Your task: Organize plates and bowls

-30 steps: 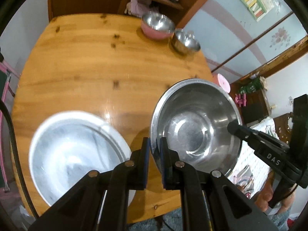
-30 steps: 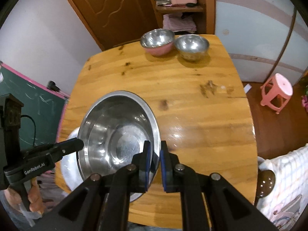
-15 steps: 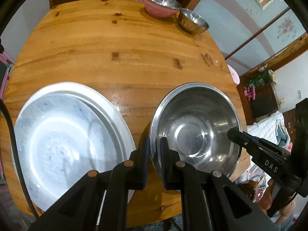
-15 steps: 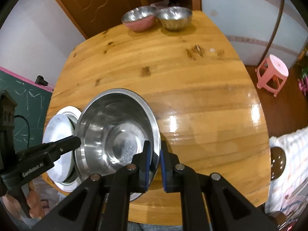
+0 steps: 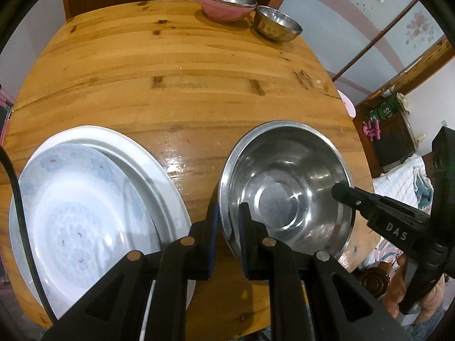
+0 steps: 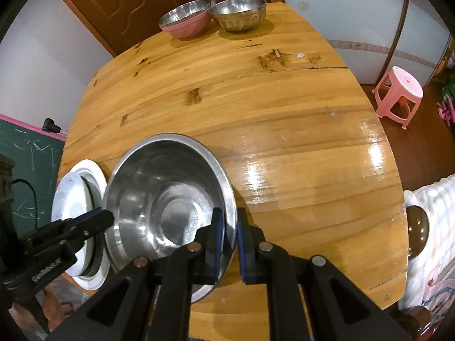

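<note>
A large steel bowl (image 5: 284,170) sits upright low over the wooden table (image 5: 184,71), right beside a stack of white plates (image 5: 85,213). My left gripper (image 5: 229,210) has the bowl's near rim between its blue pads; its jaws are opening slightly, pads still at the rim. On the opposite rim, my right gripper (image 6: 229,213) is shut on the same bowl (image 6: 170,176). Each gripper shows in the other's view: the right gripper (image 5: 341,191) over the bowl's right rim, the left gripper (image 6: 105,217) at its left rim, in front of the plates (image 6: 71,199).
At the table's far edge stand a pink bowl (image 5: 224,2) with a steel bowl nested in it and a small steel bowl (image 5: 277,24). A pink stool (image 6: 398,93) stands on the floor to the right. The plates sit close to the table's near left edge.
Both grippers have sunk with the steel bowl toward the table. The plates and tabletop now look larger and closer, and the bowl sits lower beside the plates.
</note>
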